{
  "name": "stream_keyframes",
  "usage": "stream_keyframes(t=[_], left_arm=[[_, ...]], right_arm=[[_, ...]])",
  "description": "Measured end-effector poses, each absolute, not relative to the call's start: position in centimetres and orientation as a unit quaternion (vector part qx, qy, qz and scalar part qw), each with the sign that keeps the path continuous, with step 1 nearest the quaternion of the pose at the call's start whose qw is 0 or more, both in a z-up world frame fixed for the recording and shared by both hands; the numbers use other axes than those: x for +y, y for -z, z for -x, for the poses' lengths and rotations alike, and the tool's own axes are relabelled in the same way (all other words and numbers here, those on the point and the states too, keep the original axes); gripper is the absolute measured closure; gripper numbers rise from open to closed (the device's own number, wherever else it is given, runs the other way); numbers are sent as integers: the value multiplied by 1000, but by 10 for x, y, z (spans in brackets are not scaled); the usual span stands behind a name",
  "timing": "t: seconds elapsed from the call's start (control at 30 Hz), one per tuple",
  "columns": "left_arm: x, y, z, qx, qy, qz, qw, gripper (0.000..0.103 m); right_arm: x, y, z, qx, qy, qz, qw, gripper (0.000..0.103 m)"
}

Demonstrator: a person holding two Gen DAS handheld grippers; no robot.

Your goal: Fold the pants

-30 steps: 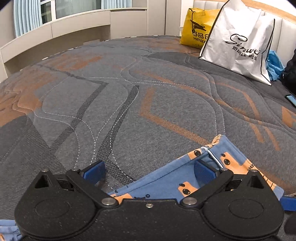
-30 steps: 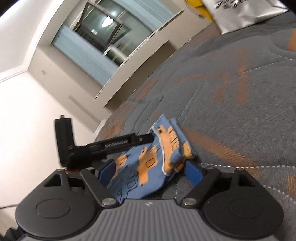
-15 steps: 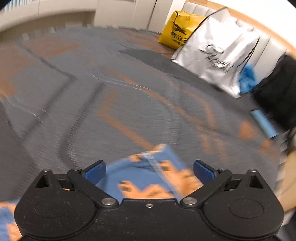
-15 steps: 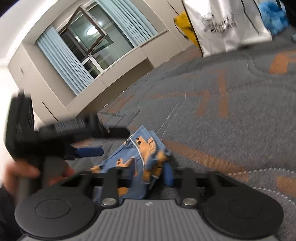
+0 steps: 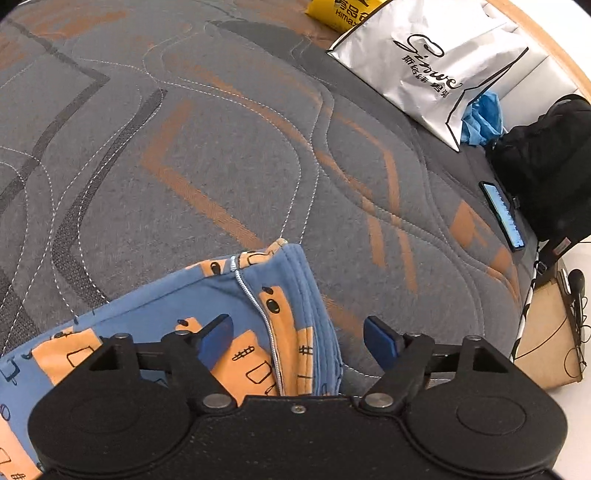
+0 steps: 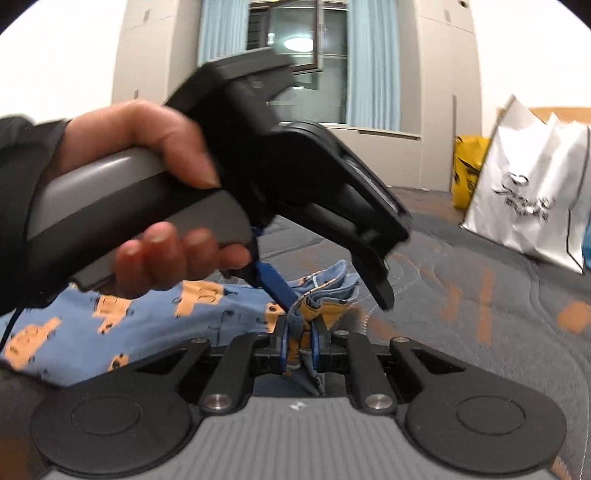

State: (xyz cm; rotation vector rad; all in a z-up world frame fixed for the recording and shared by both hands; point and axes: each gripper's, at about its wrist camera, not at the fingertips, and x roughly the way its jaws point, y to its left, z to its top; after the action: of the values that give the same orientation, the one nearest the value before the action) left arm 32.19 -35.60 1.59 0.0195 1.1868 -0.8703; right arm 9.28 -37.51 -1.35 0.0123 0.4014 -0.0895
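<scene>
One pants (image 5: 155,317), two shopping bags (image 5: 436,62) (image 5: 340,14), one phone (image 5: 503,216), two grippers (image 5: 299,334) (image 6: 298,341)

Bare grey-and-orange quilted mattress (image 5: 229,155) lies open ahead; a white printed shopping bag (image 5: 432,62), black backpack (image 5: 546,166) and dark smartphone (image 5: 503,216) crowd its far-right edge.

The right gripper (image 6: 298,345) jaws have closed on the pants (image 6: 325,291).
</scene>
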Motion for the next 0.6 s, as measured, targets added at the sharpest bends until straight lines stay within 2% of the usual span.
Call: stream_keyframes(t=[0.1, 0.17, 0.3, 0.4, 0.47, 0.6], left_arm=[[-356, -19, -321, 535, 395, -16, 747, 32], [-357, -20, -318, 530, 391, -30, 752, 46], [-350, -21, -313, 522, 388, -25, 759, 65], [-342, -22, -311, 513, 383, -5, 768, 86], [-335, -25, -308, 506, 379, 8, 775, 90], [-319, -34, -301, 490, 373, 33, 787, 92]], right_arm=[[-366, 14, -96, 203, 43, 14, 978, 90], [-363, 14, -98, 205, 44, 22, 978, 90], [-364, 14, -102, 205, 44, 27, 977, 90], [-364, 13, -102, 205, 40, 27, 978, 89], [-363, 13, -100, 201, 41, 29, 978, 89], [-361, 11, -94, 184, 33, 43, 981, 89]])
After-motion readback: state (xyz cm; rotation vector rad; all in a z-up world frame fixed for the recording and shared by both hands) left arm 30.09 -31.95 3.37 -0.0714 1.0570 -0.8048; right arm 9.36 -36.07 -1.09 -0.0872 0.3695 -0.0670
